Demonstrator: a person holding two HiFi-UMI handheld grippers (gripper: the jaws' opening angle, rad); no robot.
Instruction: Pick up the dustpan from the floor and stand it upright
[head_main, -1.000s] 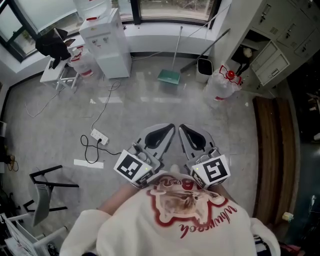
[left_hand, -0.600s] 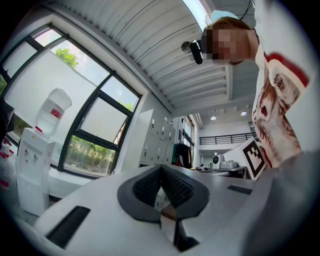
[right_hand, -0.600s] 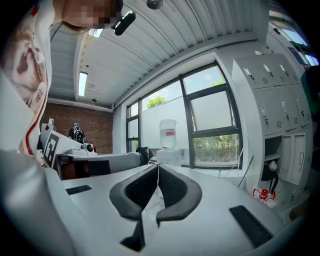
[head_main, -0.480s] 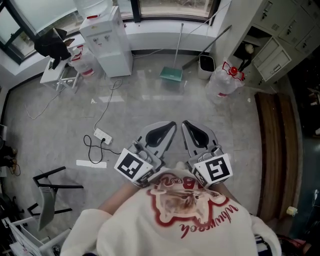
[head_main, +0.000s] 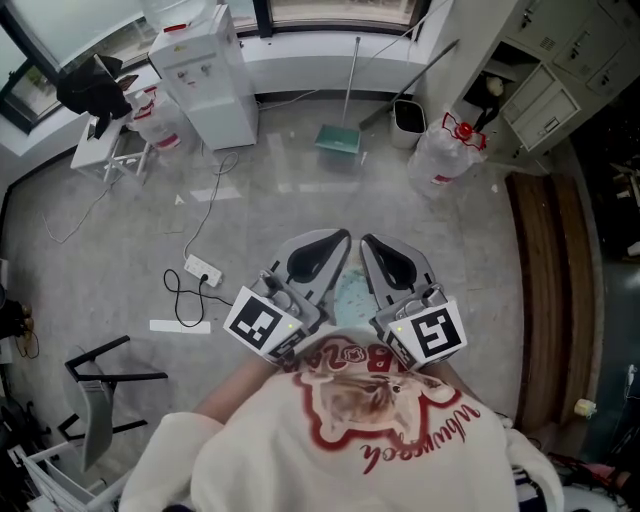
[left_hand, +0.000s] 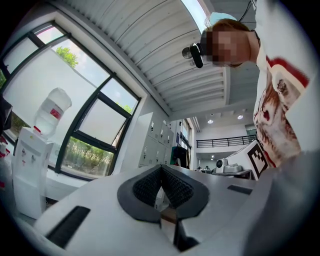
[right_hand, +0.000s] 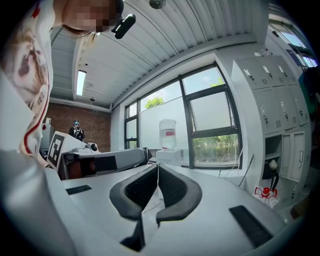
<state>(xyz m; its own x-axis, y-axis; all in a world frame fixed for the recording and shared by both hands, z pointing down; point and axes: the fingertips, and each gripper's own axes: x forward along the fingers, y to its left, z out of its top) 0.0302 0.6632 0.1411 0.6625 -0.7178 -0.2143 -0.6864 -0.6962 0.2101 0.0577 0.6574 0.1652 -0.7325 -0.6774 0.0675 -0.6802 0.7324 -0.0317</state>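
The dustpan (head_main: 338, 143), green with a long pale handle, is seen on the floor by the far window wall. It is at 12 o'clock from the two tools and well apart from them. Whether its handle lies flat or leans on the sill cannot be told. Nothing has been touched, so the step in hand is judged to be the approach.

The approach is best made straight ahead, with the power strip (head_main: 200, 270) and its black cable at 9 o'clock kept out of the path. One tool should be opened before the handle is reached. The handle is probably best gripped across its axis near mid-length, so that the pan can be swung down beneath it. A thin, smooth handle taken at its very end is likely to twist in the pads.

The left tool (head_main: 335, 246) and the right tool (head_main: 374, 250) are both clenched, with nothing between the pads. They are held side by side close to the chest.

The following are counted:
- one dustpan
- two tools
- one black bin (head_main: 408, 115) at 3 o'clock of the dustpan
- one second stick (head_main: 420, 75) leaning above the bin
- one clear bottle (head_main: 445, 160) with a red fitting at 2 o'clock
- one water dispenser (head_main: 205, 75) at 10 o'clock
- one power strip
- one black chair frame (head_main: 95, 365) at 8 o'clock
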